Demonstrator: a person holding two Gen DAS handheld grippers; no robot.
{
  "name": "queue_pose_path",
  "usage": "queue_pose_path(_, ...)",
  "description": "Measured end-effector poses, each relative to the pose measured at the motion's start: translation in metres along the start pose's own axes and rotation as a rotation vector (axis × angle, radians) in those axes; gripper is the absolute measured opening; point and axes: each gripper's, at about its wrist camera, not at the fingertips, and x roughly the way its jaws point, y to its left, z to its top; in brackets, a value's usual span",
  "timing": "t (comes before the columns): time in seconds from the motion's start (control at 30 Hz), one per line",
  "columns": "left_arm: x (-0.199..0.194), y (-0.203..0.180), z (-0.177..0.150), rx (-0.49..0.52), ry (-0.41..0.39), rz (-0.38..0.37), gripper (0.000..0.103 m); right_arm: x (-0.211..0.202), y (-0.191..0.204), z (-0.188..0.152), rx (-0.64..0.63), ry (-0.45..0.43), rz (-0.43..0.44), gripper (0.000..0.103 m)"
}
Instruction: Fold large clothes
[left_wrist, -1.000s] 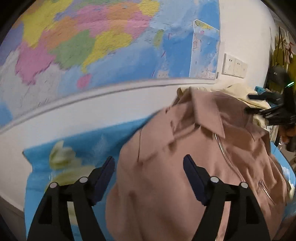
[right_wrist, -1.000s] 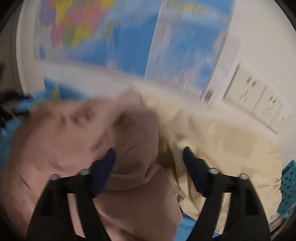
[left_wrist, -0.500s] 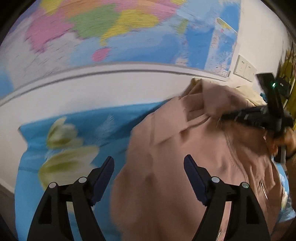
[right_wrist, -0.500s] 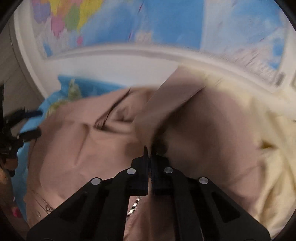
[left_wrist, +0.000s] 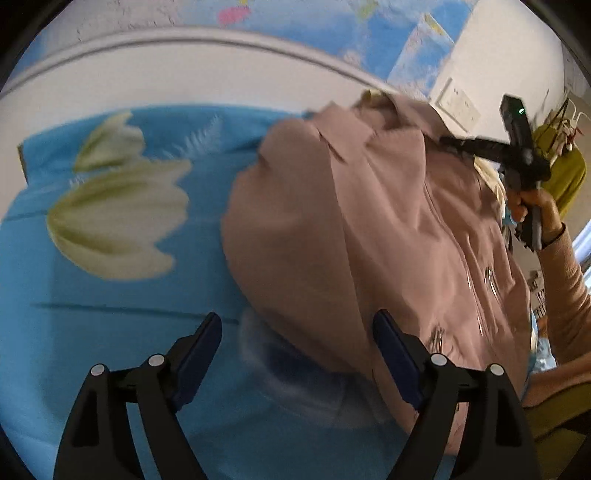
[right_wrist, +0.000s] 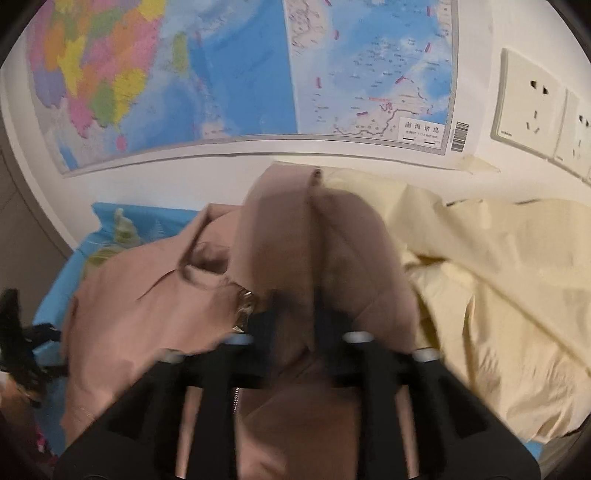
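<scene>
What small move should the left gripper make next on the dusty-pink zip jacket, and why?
Probably ease the left gripper down and close on the dusty-pink zip jacket's near edge. Its jaws are opening, empty, above that hem on the blue floral sheet, while the right gripper's opening jaws straddle the collar fabric.

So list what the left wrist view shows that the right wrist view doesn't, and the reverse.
Only the left wrist view: the left gripper, jaws opening and empty over the blue sheet, and the person's hand holding the right gripper.

Only the right wrist view: the cream garment, the wall socket, and jacket fabric between the right gripper's opening jaws.

Both: the pink jacket, the sheet, the wall map.
</scene>
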Motion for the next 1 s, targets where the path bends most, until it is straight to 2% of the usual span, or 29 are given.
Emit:
queue_pose_path(0.07,0.007,-0.001,-0.003,0.0,0.014,-0.011,0.069,-0.012,0.009,-0.009,-0.014,-0.019,0.023,0.05)
queue_pose_path(0.1,0.009,-0.003,-0.003,0.001,0.012,-0.013,0.062,-0.02,0.016,-0.017,-0.024,-0.024,0.046,0.05)
queue_pose_path(0.13,0.007,-0.002,-0.003,0.0,0.008,-0.019,0.06,-0.024,0.023,-0.022,-0.035,-0.021,0.076,0.052)
queue_pose_path(0.2,0.007,-0.004,-0.002,0.001,-0.005,-0.048,0.035,-0.036,0.041,-0.042,-0.069,-0.004,0.162,0.061)
queue_pose_path(0.23,0.008,-0.006,-0.002,-0.002,-0.011,-0.055,0.031,-0.042,0.048,-0.051,-0.095,0.007,0.2,0.065)
queue_pose_path(0.3,0.008,-0.009,0.003,-0.004,-0.022,-0.041,0.018,-0.045,0.082,-0.081,-0.169,0.072,0.321,0.073)
queue_pose_path(0.43,0.007,-0.021,0.009,0.009,-0.04,0.002,0.012,-0.038,0.159,-0.139,-0.313,0.206,0.511,0.082)
queue_pose_path(0.5,0.008,-0.029,0.012,0.028,-0.039,0.035,0.012,-0.033,0.193,-0.16,-0.381,0.253,0.568,0.081)
queue_pose_path(0.53,0.008,-0.031,0.014,0.03,-0.038,0.043,0.012,-0.029,0.206,-0.169,-0.419,0.262,0.556,0.078)
queue_pose_path(0.6,0.006,-0.033,0.015,0.024,-0.032,0.052,0.014,-0.02,0.222,-0.182,-0.47,0.291,0.522,0.045)
queue_pose_path(0.63,0.005,-0.034,0.015,0.023,-0.033,0.054,0.021,-0.014,0.222,-0.185,-0.475,0.314,0.503,0.012)
queue_pose_path(0.67,0.002,-0.032,0.015,0.014,-0.037,0.058,0.027,-0.01,0.217,-0.184,-0.451,0.337,0.504,0.003)
queue_pose_path(0.73,-0.007,-0.029,0.011,0.001,-0.057,0.055,0.05,-0.017,0.188,-0.17,-0.347,0.292,0.516,0.002)
queue_pose_path(0.8,-0.019,-0.025,0.005,-0.006,-0.087,0.036,0.063,-0.031,0.149,-0.15,-0.221,0.216,0.492,0.002)
queue_pose_path(0.87,-0.029,-0.022,-0.001,-0.015,-0.11,0.016,0.066,-0.047,0.106,-0.133,-0.088,0.144,0.478,0.002)
queue_pose_path(0.9,-0.033,-0.02,-0.004,-0.022,-0.115,0.004,0.07,-0.054,0.082,-0.126,-0.027,0.106,0.433,0.002)
queue_pose_path(1.0,-0.026,-0.029,-0.01,-0.002,-0.091,-0.002,0.075,-0.062,0.042,-0.119,0.087,0.07,0.388,0.002)
